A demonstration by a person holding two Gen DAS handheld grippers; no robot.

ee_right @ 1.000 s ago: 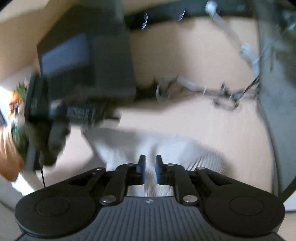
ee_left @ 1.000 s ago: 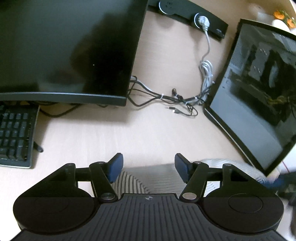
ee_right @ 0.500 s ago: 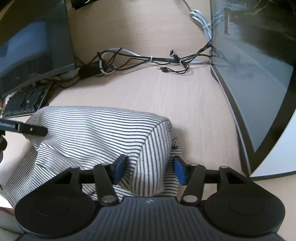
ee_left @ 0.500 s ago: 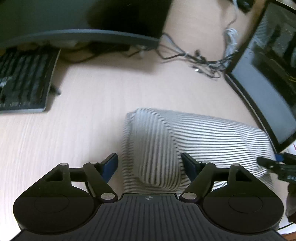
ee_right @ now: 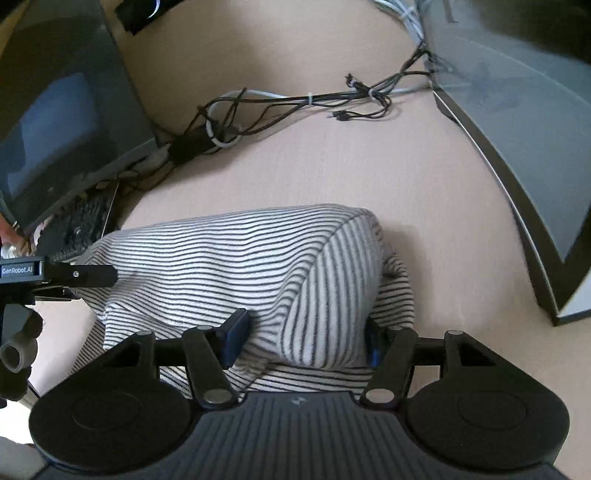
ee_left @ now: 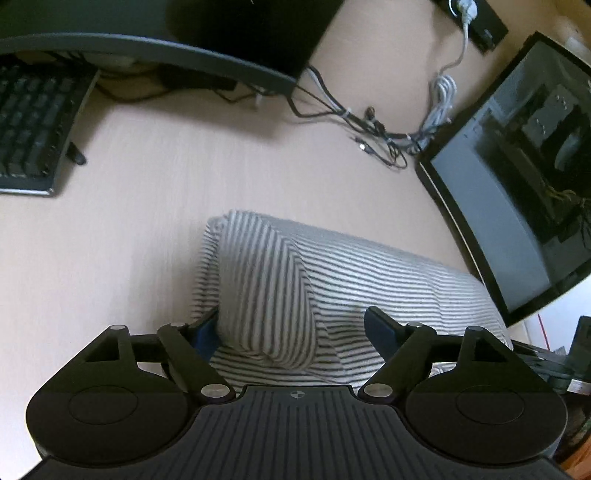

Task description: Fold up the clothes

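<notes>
A white garment with thin black stripes (ee_left: 332,280) lies folded in a thick bundle on the light wooden desk (ee_left: 147,221); it also shows in the right wrist view (ee_right: 240,266). My left gripper (ee_left: 291,328) is open, its jaws on either side of the bundle's left end. My right gripper (ee_right: 306,332) is open, its jaws on either side of the bundle's right end. The left gripper's finger (ee_right: 85,275) shows at the left edge of the right wrist view, touching the cloth.
A black keyboard (ee_left: 33,125) lies far left. A dark monitor (ee_left: 166,33) stands behind, another monitor (ee_left: 524,177) stands at the right. Tangled cables (ee_left: 369,125) and a power strip (ee_left: 476,18) lie at the back of the desk.
Both grippers went from high or blurred views down to the bundle's ends. The right gripper opened from shut. In the last half second both moved slightly closer onto the cloth.
</notes>
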